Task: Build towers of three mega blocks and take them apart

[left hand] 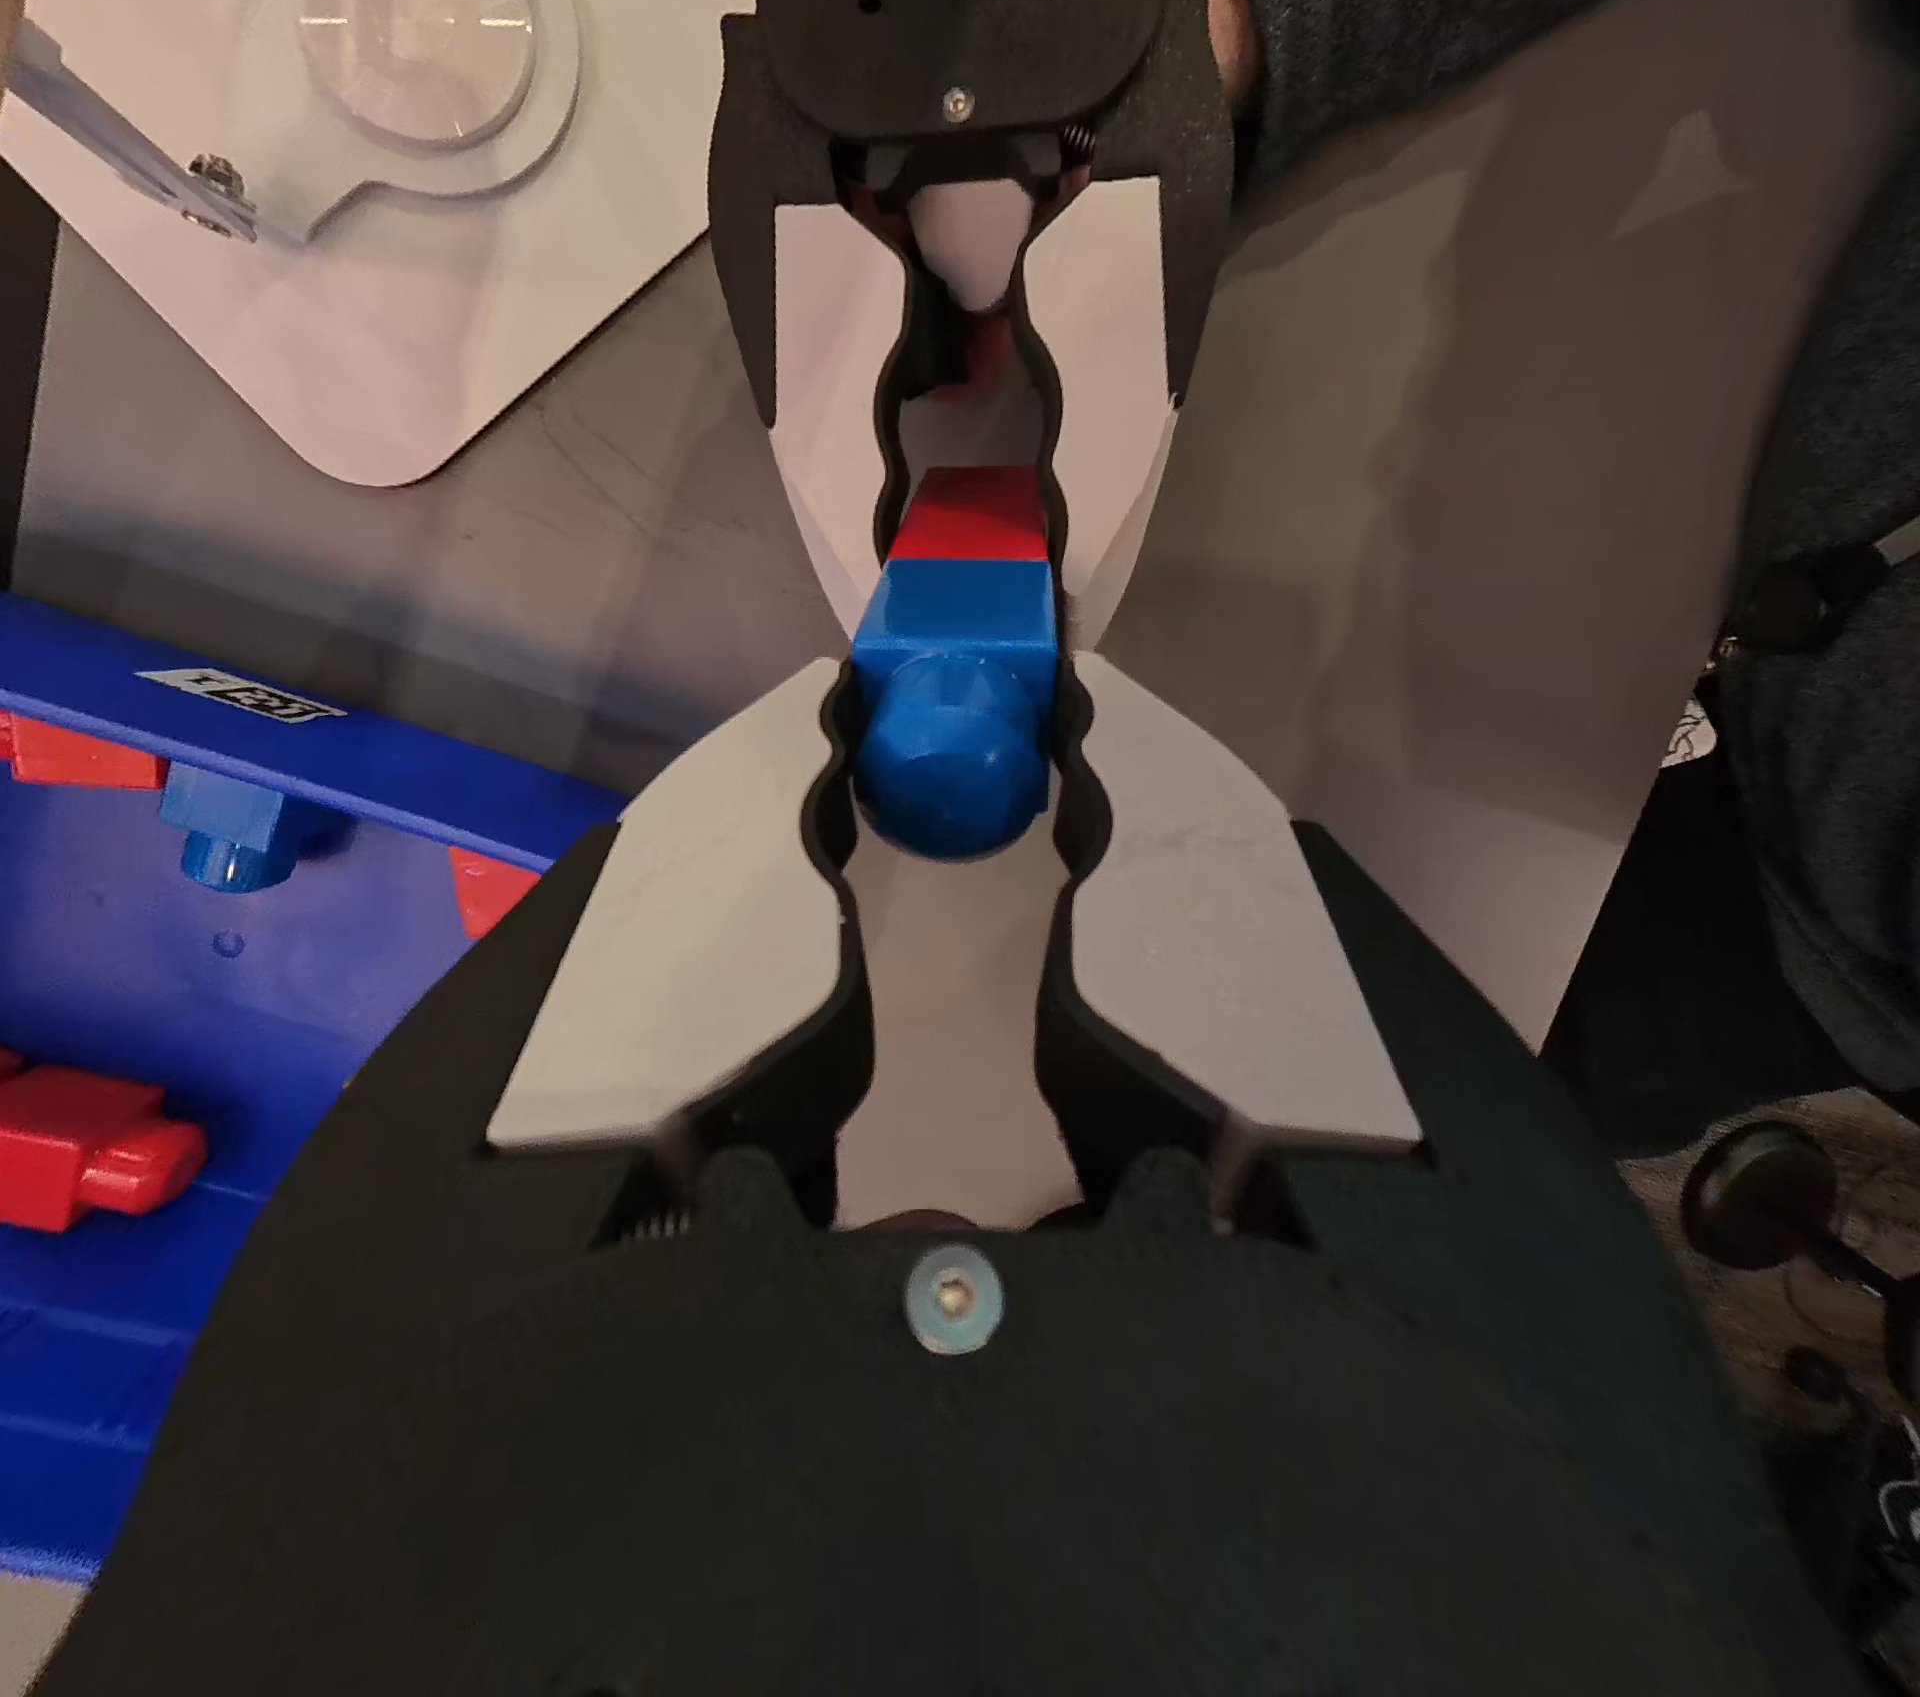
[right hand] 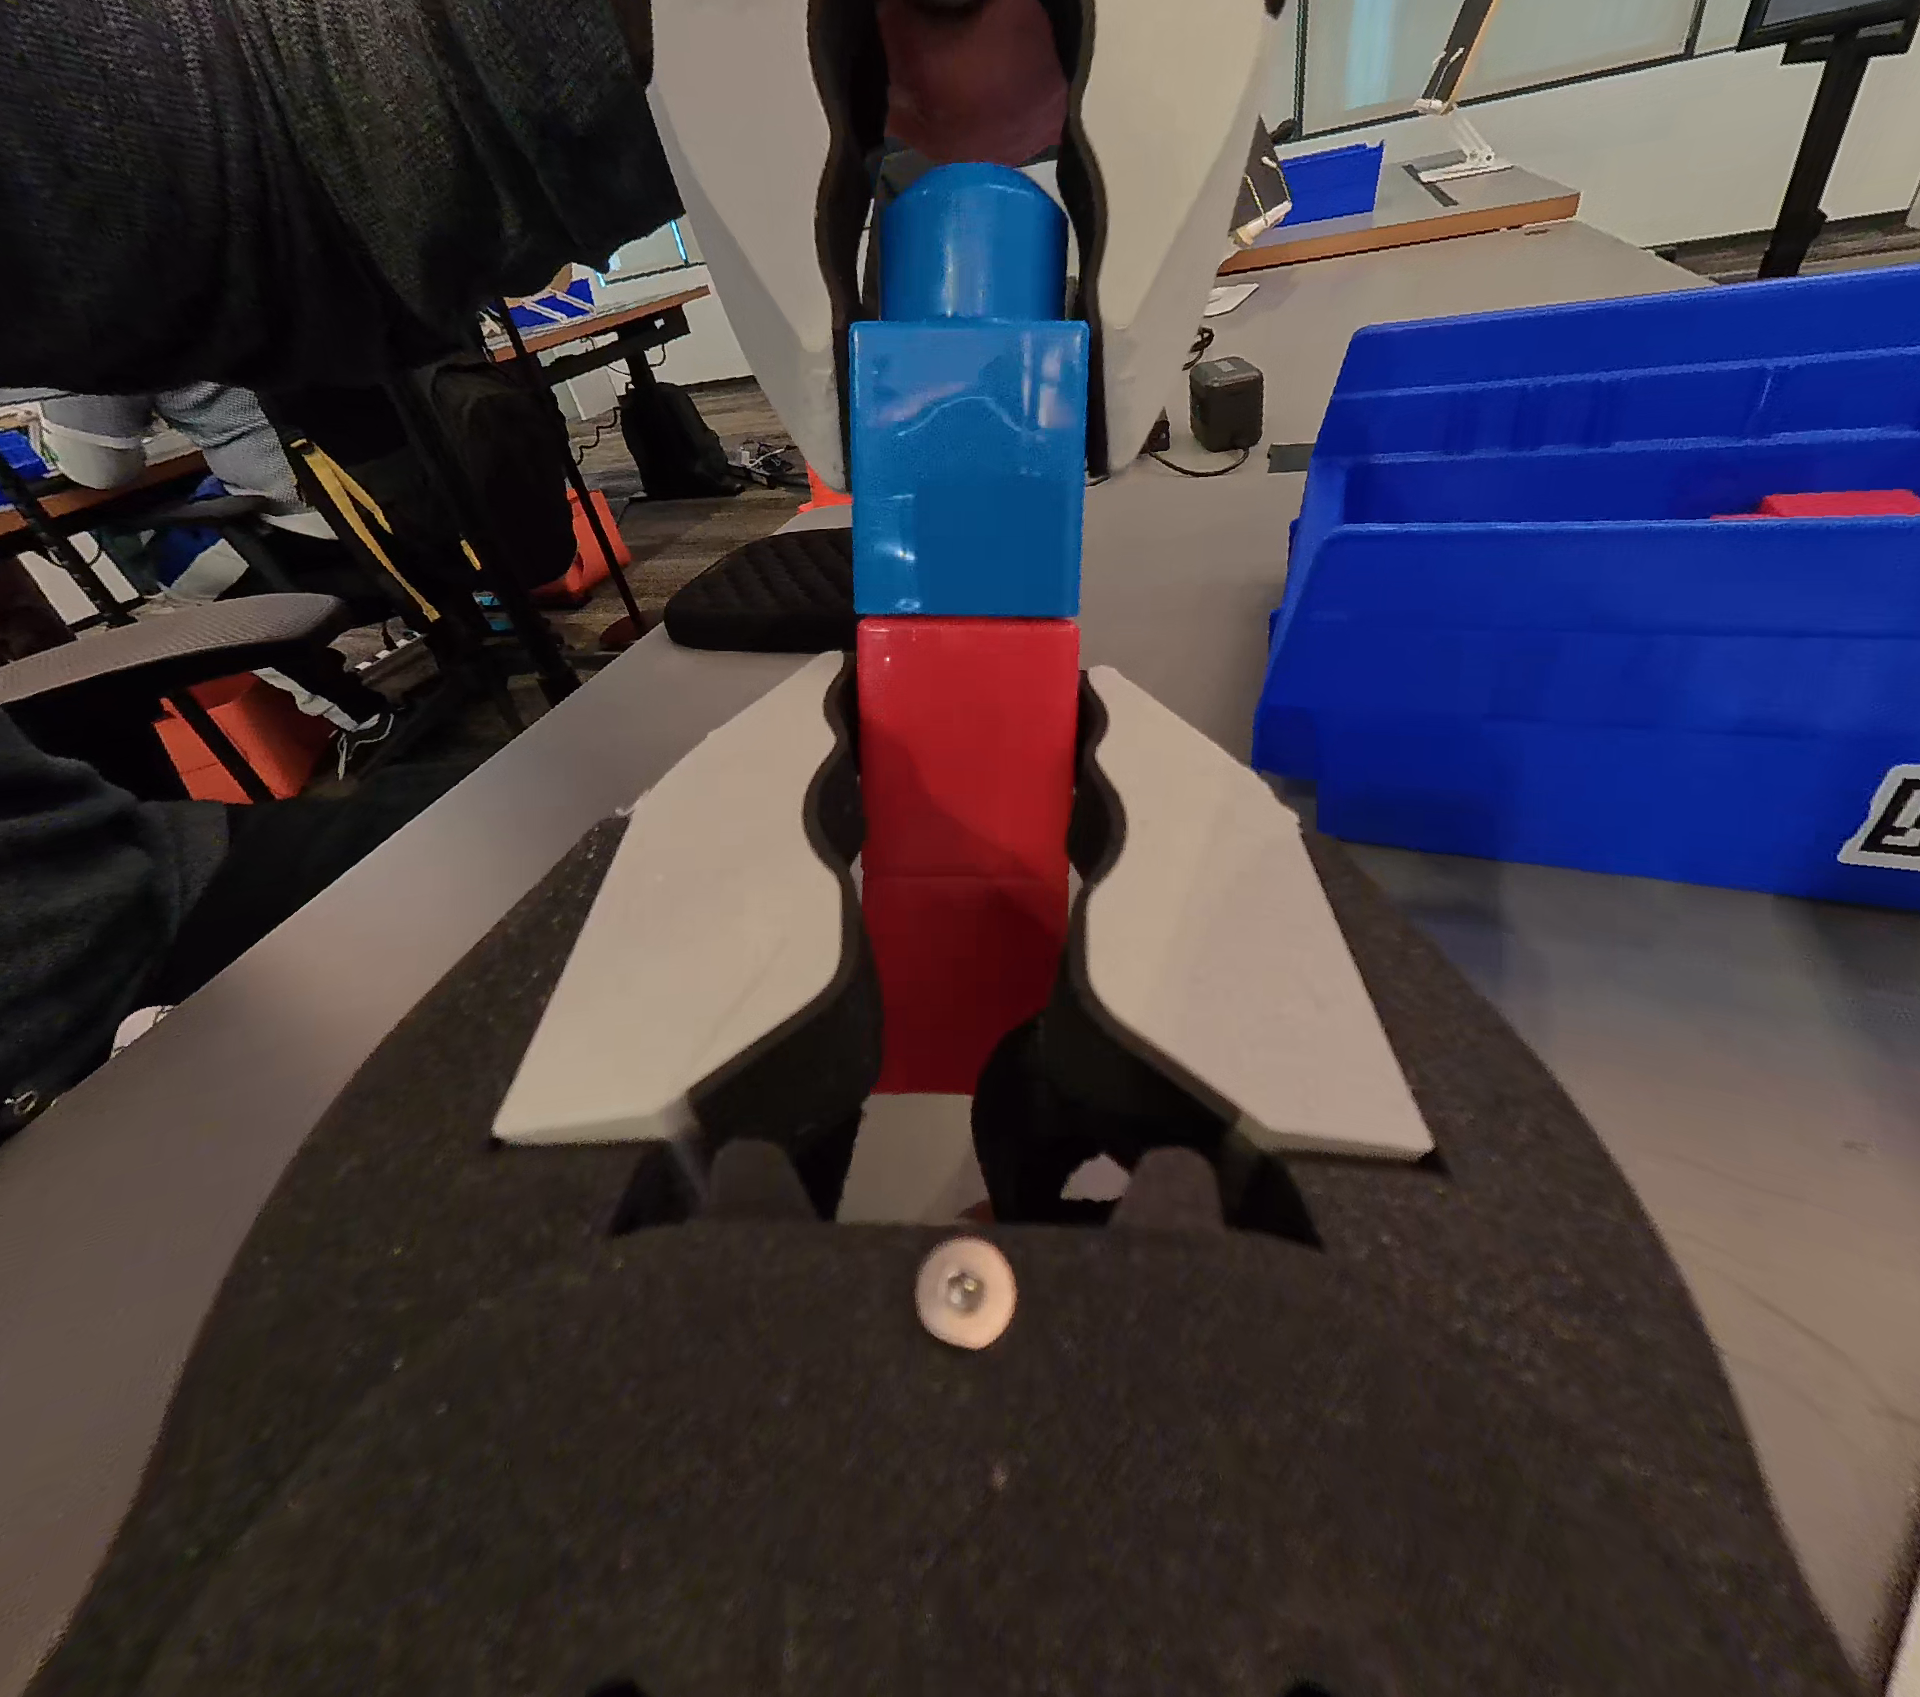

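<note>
Left wrist view: left claw [left hand: 951, 743] closed on the blue block [left hand: 951, 660], its stud facing the camera; one red block [left hand: 971, 515] joined beyond it, pinched by the right claw [left hand: 971, 504] arriving from the opposite side. Bare grey counter [left hand: 1403, 421] lies open to the right; on the left, the blue bin [left hand: 94, 972] edge sits close by, holding at least three red pieces and one blue; a white plate [left hand: 343, 359] lies beyond the bin. Right wrist view: right claw [right hand: 966, 764] closed on the red block [right hand: 966, 743] of a standing tower [right hand: 966, 608], counted bottom up: two red, one blue [right hand: 966, 473]. Left claw [right hand: 971, 338] descends from above, gripping the blue block. The bin [right hand: 1558, 660] stands just right; counter [right hand: 1558, 1076] otherwise free, its left edge near, a chair [right hand: 187, 639] beyond it.
</note>
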A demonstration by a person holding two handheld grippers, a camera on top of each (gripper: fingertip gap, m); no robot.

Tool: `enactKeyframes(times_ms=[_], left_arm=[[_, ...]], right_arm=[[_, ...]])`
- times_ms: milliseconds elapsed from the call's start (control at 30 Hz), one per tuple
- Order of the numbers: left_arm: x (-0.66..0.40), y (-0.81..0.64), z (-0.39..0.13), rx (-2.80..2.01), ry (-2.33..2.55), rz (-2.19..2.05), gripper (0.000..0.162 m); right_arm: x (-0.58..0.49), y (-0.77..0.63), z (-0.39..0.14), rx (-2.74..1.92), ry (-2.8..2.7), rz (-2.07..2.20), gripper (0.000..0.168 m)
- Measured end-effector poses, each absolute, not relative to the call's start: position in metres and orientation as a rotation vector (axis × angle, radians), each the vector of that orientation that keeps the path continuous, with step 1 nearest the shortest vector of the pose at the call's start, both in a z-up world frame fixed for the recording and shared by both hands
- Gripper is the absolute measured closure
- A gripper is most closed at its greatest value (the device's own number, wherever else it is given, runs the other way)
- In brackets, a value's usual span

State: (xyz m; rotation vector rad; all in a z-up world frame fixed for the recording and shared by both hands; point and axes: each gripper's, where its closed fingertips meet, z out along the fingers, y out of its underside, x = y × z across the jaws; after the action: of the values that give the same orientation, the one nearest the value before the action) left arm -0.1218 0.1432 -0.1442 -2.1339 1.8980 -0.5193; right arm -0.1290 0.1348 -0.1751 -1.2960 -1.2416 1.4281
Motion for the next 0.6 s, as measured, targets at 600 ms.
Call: enactKeyframes(times_ms=[600], left_arm=[[-0.1143, 0.1436, -0.1434, -2.119, 1.839, -0.561, 0.127]], right_arm=[[-0.1302, 0.1342, -0.1770, -1.300, -1.257, 1.413, 0.133]])
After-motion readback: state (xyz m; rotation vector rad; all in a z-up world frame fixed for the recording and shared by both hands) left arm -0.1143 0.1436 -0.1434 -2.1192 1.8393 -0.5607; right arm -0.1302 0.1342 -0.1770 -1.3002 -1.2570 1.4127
